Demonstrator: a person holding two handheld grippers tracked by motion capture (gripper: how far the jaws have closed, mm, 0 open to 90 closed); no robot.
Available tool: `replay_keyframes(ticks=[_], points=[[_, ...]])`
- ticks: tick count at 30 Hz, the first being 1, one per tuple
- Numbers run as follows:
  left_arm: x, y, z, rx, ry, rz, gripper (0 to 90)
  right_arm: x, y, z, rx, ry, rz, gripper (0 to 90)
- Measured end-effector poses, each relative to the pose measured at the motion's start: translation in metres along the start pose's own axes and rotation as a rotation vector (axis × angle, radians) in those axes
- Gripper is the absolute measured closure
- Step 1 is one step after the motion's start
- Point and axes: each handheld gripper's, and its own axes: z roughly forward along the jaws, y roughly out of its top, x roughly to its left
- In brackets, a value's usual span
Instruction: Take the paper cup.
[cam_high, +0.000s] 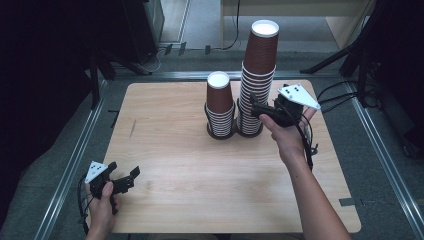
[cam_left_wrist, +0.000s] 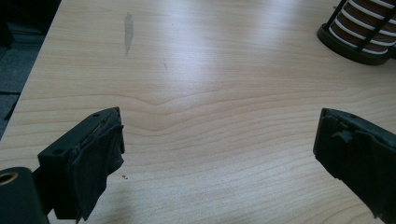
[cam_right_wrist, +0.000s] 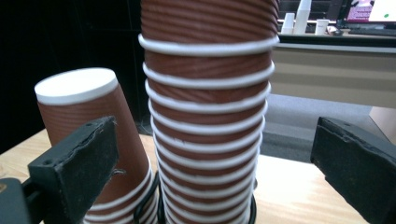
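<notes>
Right claw, jaws apart, flanks the upright tall cup stack, bases up; left claw gapes.

We are finding no readable text, label, brand or number anywhere. The grey plates on the right gripper and left gripper are showing only dark dots, and the distant screen is staying too blurred to read.

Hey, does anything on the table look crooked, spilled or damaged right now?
Mostly tidy. The shorter cup stack has its top cup leaning a little, unlike the straight taller cup stack. A faint grey smudge marks the table. Nothing spilled.
</notes>
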Motion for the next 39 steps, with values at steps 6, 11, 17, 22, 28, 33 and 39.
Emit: replay_keyframes(ticks=[6,11,17,22,28,33,39], points=[[0.0,0.0,0.0,0.003,-0.002,0.002,1.9,0.001,0.015,0.009,-0.019,-0.019,0.006,0.2],[0.0,0.0,0.001,0.005,-0.006,0.005,1.8,0.003,0.028,0.017,-0.032,-0.028,0.008,0.2],[-0.001,0.0,0.001,0.006,-0.01,0.005,1.9,0.006,0.044,0.029,-0.032,-0.037,0.002,0.2],[0.0,0.0,0.001,0.006,-0.013,0.005,1.9,0.007,0.052,0.038,-0.043,-0.023,0.026,0.0],[0.0,0.0,0.001,0.007,-0.017,0.006,1.9,0.008,0.058,0.049,-0.038,-0.041,0.037,0.0],[0.0,0.0,0.001,0.007,-0.021,0.006,1.9,0.011,0.06,0.059,-0.018,-0.066,0.022,0.1],[0.0,0.0,0.001,0.009,-0.025,0.006,1.9,0.012,0.062,0.063,-0.034,-0.085,0.043,8.5]])
